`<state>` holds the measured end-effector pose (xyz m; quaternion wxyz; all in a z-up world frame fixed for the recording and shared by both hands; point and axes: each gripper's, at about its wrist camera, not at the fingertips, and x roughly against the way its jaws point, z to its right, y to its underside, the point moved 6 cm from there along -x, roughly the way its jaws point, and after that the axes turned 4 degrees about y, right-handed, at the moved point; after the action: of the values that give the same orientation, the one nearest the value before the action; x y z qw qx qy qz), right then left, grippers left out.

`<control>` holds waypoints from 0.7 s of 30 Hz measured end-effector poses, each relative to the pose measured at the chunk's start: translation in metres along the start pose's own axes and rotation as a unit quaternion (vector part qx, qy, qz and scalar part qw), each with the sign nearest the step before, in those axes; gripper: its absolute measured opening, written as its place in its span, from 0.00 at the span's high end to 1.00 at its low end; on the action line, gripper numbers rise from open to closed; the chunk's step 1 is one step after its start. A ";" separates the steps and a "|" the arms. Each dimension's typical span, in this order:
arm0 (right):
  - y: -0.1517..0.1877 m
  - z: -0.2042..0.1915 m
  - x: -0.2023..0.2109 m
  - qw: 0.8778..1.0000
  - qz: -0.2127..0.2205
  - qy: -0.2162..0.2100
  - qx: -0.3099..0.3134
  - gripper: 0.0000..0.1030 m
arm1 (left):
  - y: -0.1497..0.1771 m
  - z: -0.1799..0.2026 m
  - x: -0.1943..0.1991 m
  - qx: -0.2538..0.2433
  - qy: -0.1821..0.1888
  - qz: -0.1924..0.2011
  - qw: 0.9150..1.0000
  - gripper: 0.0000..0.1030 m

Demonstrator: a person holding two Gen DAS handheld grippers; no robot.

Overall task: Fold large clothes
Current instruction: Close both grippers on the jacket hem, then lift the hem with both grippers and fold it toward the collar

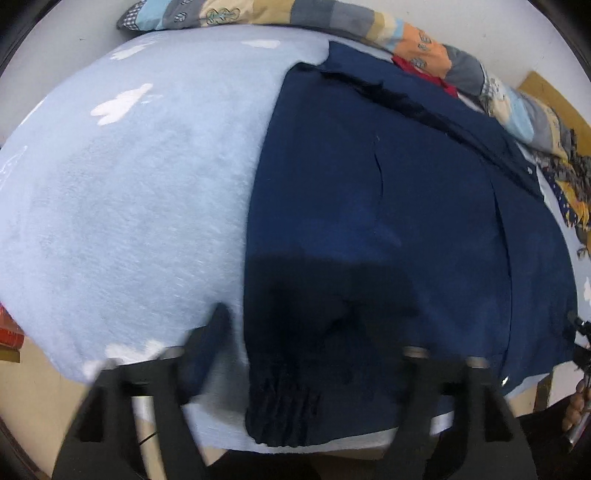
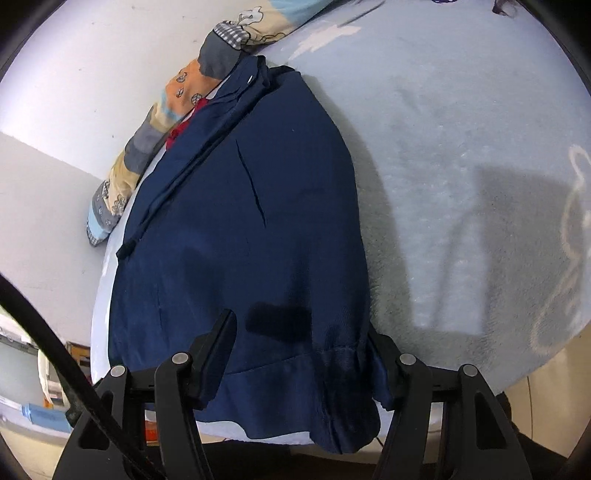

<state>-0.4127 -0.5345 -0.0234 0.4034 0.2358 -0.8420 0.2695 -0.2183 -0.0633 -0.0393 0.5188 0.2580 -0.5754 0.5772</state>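
1. Pale blue fleece blanket [image 1: 129, 192] with white cloud shapes, spread over the whole bed surface and filling most of both wrist views.
2. Navy garment [image 1: 388, 206] laid flat and lengthwise on the blanket, running from the near bed edge away toward the far wall; folded into a long panel, with a dark placket line along one side and a short slit in the middle.
3. Patchwork quilt [image 1: 332, 18] bunched along the far edge of the bed, just beyond the garment's far end, with a strip of red cloth [image 1: 421, 70] showing between the two.
4. Gathered cuff-like hem [image 1: 284, 410] at the garment's near end, hanging slightly over the bed edge.
5. Left gripper [image 1: 314, 354] poised above that near end, jaws standing wide, the hem and the garment's left edge lying between the two fingers; no pad seen pressing on cloth, though blur leaves the contact unclear.
6. Right gripper [image 2: 306, 354] low over the same near end, jaws partly apart; the garment's gathered corner sits between the fingers, right finger [image 2: 384, 354] against the fabric's edge, left finger [image 2: 218, 343] resting on top of the cloth; firm pinch not discernible.
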 end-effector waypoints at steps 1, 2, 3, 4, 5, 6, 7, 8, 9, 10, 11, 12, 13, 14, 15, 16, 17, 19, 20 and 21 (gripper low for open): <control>0.000 -0.003 -0.001 1.000 -0.001 -0.002 0.005 0.33 | 0.001 0.003 -0.001 -0.011 -0.003 -0.003 1.000 0.15; 0.001 -0.008 -0.002 1.000 -0.005 -0.015 0.010 0.33 | 0.001 0.008 -0.003 -0.028 -0.011 -0.002 1.000 0.25; 0.004 -0.018 -0.003 0.999 -0.010 -0.035 0.021 0.37 | 0.001 0.015 -0.001 -0.041 -0.007 0.003 0.999 0.31; 0.005 -0.025 -0.001 0.999 -0.009 -0.040 0.034 0.59 | 0.000 0.019 0.004 -0.046 -0.009 0.010 0.999 0.45; 0.006 -0.034 0.001 0.998 -0.006 -0.053 0.045 0.69 | -0.003 0.017 0.010 -0.040 -0.012 0.022 0.999 0.68; 0.004 -0.042 0.004 0.996 -0.003 -0.069 0.050 0.75 | -0.005 0.015 0.012 -0.032 -0.012 0.027 0.999 0.73; 0.004 -0.050 0.006 0.995 0.002 -0.077 0.056 0.75 | -0.007 0.011 0.013 -0.021 -0.008 0.027 0.999 0.75; 0.002 -0.055 0.006 0.996 0.005 -0.058 0.063 0.75 | -0.007 0.008 0.012 -0.010 -0.003 0.025 1.000 0.75; 0.001 -0.056 0.003 0.997 0.006 -0.037 0.068 0.75 | -0.007 0.006 0.011 -0.008 -0.004 0.022 1.000 0.75; 0.001 -0.059 0.001 0.997 0.004 -0.013 0.076 0.75 | -0.005 0.006 0.012 -0.012 -0.009 0.021 1.000 0.75; 0.002 -0.063 -0.001 0.997 0.001 0.001 0.080 0.75 | -0.004 0.008 0.012 -0.016 -0.016 0.020 1.000 0.70; 0.002 -0.066 -0.001 0.996 0.001 0.014 0.085 0.73 | -0.004 0.009 0.011 -0.017 -0.018 0.018 1.000 0.68; 0.002 -0.068 -0.003 0.995 0.000 0.034 0.089 0.73 | -0.006 0.010 0.009 -0.019 -0.018 0.016 1.000 0.62; 0.002 -0.069 -0.004 0.995 -0.004 0.043 0.087 0.73 | -0.006 0.012 0.007 -0.022 -0.019 0.016 0.999 0.53; 0.000 -0.066 -0.004 0.995 -0.005 0.054 0.084 0.68 | -0.006 0.013 0.006 -0.025 -0.021 0.014 0.999 0.48; 0.000 -0.064 -0.004 0.995 -0.005 0.065 0.082 0.58 | -0.006 0.016 0.004 -0.028 -0.023 0.013 0.999 0.41; -0.001 -0.060 -0.004 0.994 -0.002 0.074 0.081 0.55 | -0.004 0.016 0.004 -0.035 -0.020 0.012 0.999 0.35; 0.002 -0.045 -0.002 0.995 -0.002 0.081 0.064 0.50 | -0.002 0.015 0.003 -0.043 -0.018 0.009 0.999 0.24; 0.001 -0.042 -0.003 0.996 -0.003 0.072 0.047 0.48 | 0.002 0.012 0.004 -0.042 -0.016 0.008 0.999 0.23; -0.003 -0.039 -0.006 0.997 -0.002 0.065 0.037 0.39 | 0.004 0.009 0.005 -0.039 -0.008 0.008 0.999 0.23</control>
<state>-0.3856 -0.5105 -0.0064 0.4486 0.2347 -0.8029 0.3146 -0.2264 -0.0694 -0.0346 0.5195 0.2376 -0.6032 0.5566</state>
